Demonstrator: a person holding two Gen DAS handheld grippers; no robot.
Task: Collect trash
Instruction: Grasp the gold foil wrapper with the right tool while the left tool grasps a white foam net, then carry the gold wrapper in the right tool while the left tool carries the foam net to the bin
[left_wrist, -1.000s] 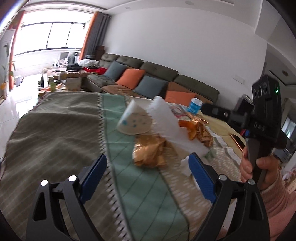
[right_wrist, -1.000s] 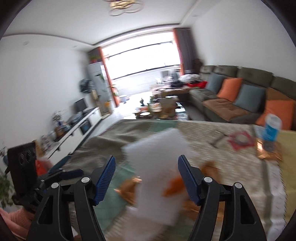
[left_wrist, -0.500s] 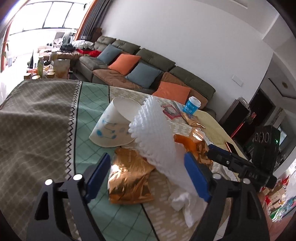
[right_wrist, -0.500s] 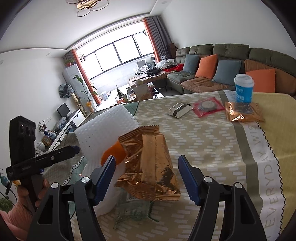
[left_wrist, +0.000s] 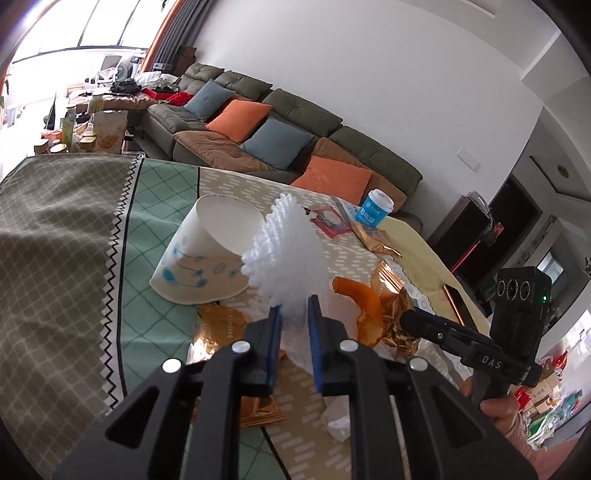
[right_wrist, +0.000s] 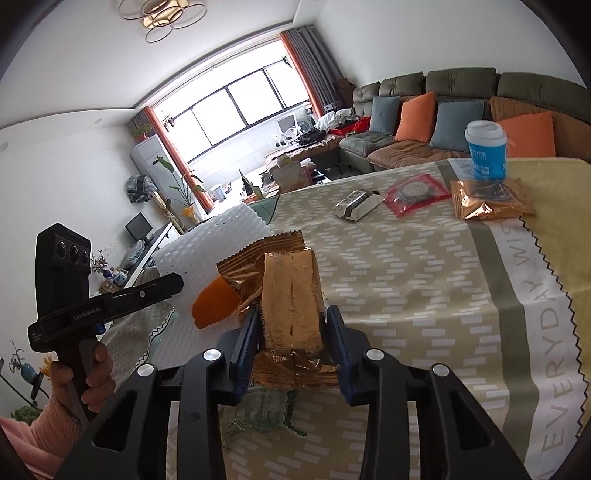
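on the left of the heap a white paper cup (left_wrist: 207, 254) lies tipped on its side on the green band of the tablecloth (left_wrist: 66, 258), mouth toward the sofa (left_wrist: 295, 122); it looks dropped there as rubbish, not set down for use. just right of it the left gripper (left_wrist: 294, 320) has just been closing, and its blue pads now pinch the lower edge of a white foam net sleeve (left_wrist: 291, 254), which stands up from the jaws like a fan. the pinch sits low, probably so the springy foam does not slip out when lifted. under it lies a flattened gold wrapper (left_wrist: 221, 325). right again, an orange scrap (left_wrist: 360, 299) curls beside the foam, touching a crumpled gold snack bag (right_wrist: 290, 295). the right gripper (right_wrist: 291, 334) has also just been closing and now clamps that bag across its width, the bag bulging up between the pads, a grip that suits a light crackly thing. so each hand takes one piece at once, likely to clear the pile faster. far right, well apart from the heap, stand a blue lidded cup (right_wrist: 485, 153), another gold packet (right_wrist: 487, 199), a red sachet (right_wrist: 415, 194) and a small grey wrapper (right_wrist: 356, 205).

counted: two cups, three gold wrappers, one foam sleeve, one orange scrap, one red sachet, one grey wrapper, two grippers.
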